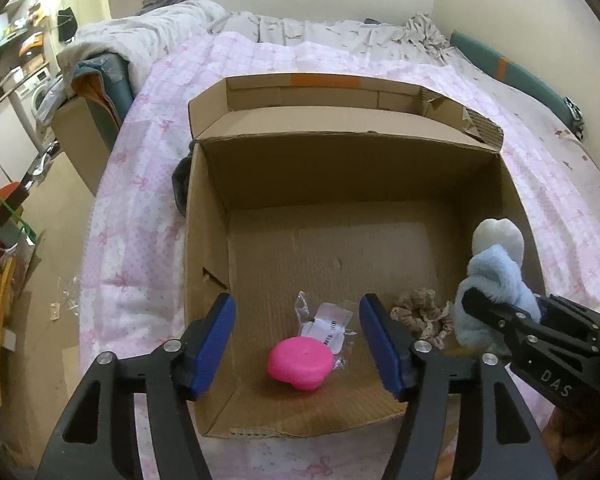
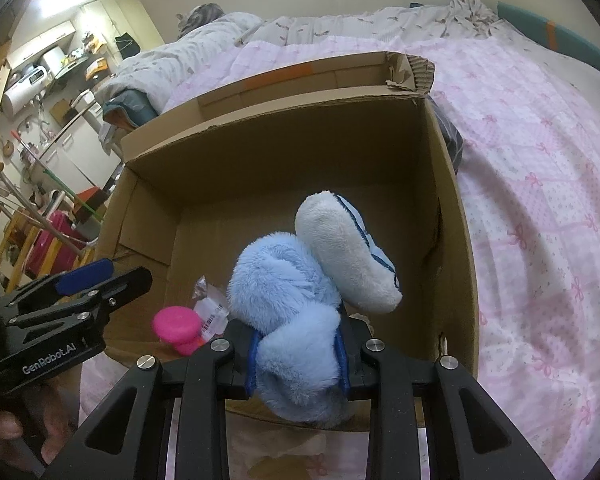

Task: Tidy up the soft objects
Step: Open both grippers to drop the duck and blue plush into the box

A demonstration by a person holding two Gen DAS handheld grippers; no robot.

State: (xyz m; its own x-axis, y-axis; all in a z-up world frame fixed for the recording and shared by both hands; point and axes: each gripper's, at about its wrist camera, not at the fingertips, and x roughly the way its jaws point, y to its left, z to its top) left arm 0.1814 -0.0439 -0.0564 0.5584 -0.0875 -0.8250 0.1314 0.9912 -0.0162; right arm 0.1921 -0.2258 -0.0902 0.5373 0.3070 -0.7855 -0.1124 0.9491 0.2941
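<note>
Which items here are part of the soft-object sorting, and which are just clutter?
Job:
- blue plush, shut in right gripper
- cardboard box
- pink toy in box, below open left gripper
- beige scrunchie in box

Clutter:
- plastic wrapper in box
- duvet
- bedspread

**Two brand marks, one unreadable barcode**

"DAS" stands in pale capitals on the black body of the right gripper [image 1: 496,312], seen from the left wrist camera; more letters may follow, but they run out of sight. "GenRobot.AI" is printed in white on the black side of the left gripper [image 2: 86,276], seen from the right wrist camera. A small white barcode label [image 1: 330,322] lies on the floor of the cardboard box [image 1: 204,240], near its front wall; its bars show, but the print is too small to read.
</note>
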